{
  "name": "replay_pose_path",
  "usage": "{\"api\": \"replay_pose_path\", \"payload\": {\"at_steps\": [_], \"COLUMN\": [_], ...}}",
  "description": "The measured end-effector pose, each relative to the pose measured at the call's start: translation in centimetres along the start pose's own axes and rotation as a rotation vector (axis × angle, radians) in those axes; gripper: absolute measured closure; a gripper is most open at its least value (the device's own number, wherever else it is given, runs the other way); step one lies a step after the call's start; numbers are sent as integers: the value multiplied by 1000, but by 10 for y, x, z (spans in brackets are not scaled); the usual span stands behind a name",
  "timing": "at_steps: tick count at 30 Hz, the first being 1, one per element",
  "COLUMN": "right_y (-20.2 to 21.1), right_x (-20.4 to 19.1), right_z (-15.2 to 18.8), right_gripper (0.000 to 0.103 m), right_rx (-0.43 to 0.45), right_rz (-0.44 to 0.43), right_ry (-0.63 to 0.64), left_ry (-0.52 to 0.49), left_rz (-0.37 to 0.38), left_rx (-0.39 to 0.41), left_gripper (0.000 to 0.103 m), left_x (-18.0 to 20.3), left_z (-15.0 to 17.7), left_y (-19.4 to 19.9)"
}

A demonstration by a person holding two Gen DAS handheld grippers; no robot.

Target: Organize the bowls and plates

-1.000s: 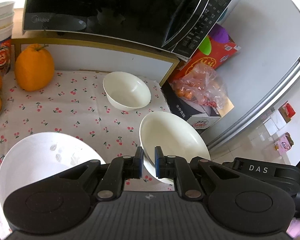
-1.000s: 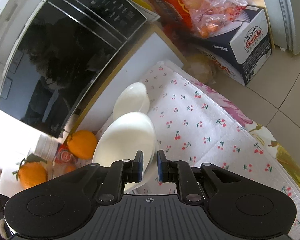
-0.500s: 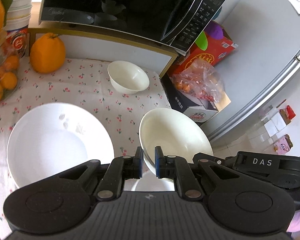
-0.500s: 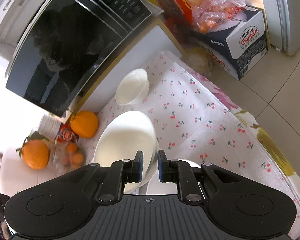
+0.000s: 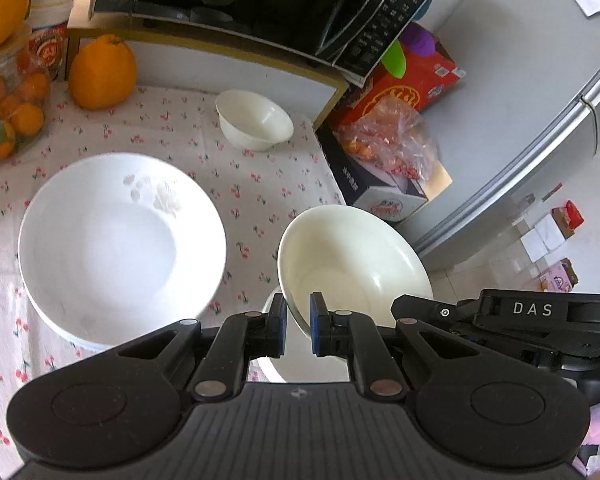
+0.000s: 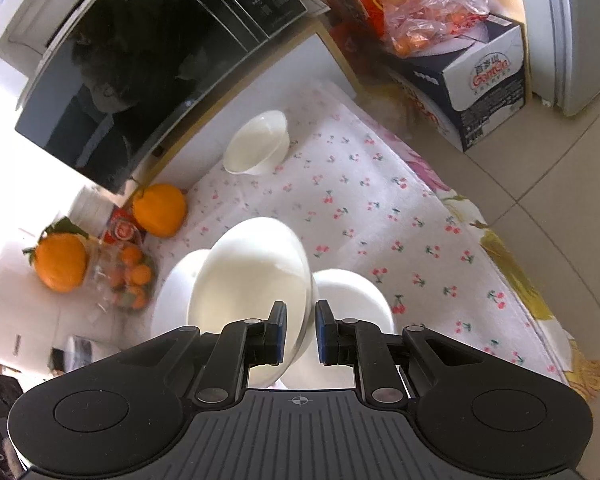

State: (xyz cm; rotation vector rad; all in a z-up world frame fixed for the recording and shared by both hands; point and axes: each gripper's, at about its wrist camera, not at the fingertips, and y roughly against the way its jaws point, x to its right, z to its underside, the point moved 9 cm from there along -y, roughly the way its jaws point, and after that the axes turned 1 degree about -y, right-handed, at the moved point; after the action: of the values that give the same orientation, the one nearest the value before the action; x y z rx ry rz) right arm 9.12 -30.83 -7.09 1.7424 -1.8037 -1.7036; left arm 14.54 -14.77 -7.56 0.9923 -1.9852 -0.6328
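My left fingers (image 5: pixel 298 330) pinch the near rim of a cream bowl (image 5: pixel 354 264), which hangs tilted with its mouth turned up and toward the camera, its far rim out over the desk's edge and the floor. My right fingers (image 6: pixel 301 334) are clamped on the rim of a second bowl (image 6: pixel 252 280); it stands almost on edge, its round face running up and away from the pads and its hollow turned left. Only the left view shows my right tool (image 5: pixel 540 320), dark and marked DAS, just beside the cream bowl; in that view a white rim peeps out below my fingers, and I cannot tell what it belongs to. The left view shows a wide white plate (image 5: pixel 120 244) lying flat on the cherry-print cloth (image 5: pixel 260 184), left of the cream bowl and apart from it. The right view half hides that plate behind the second bowl and shows another white dish (image 6: pixel 356 300) just right of it, low on the cloth. Farther back both views find a small bowl (image 5: pixel 256 120) upright near the desk's far right corner. An orange (image 5: pixel 102 70) sits at the back left, with a jar of small fruit (image 5: pixel 8 112) beside it. The microwave (image 5: pixel 260 4) stands behind on a raised shelf, and boxes (image 6: pixel 488 80) with a bag of fruit lie on the floor to the right.
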Motion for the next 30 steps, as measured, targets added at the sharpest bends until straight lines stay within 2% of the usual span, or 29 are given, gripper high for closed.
{"api": "replay_pose_path", "payload": {"at_steps": [9,19,30], "right_y": [-3,-16,-24], "right_x": [21,23,26], "right_z": [15,23,27], "right_gripper": [88,88,87], "right_rx": [-46,-65,-86], "right_rz": [32,81,108], "right_ry": [-25,20,31], "left_ry": [-17,-97,-123], "left_rz": [1,-95,-121], "left_rx": [-47,-67,-86], "left_gripper": [93,92,91], "left_x": [4,-1,-3], "left_z": [16,26,32], "left_y": [-7,-19,-21]}}
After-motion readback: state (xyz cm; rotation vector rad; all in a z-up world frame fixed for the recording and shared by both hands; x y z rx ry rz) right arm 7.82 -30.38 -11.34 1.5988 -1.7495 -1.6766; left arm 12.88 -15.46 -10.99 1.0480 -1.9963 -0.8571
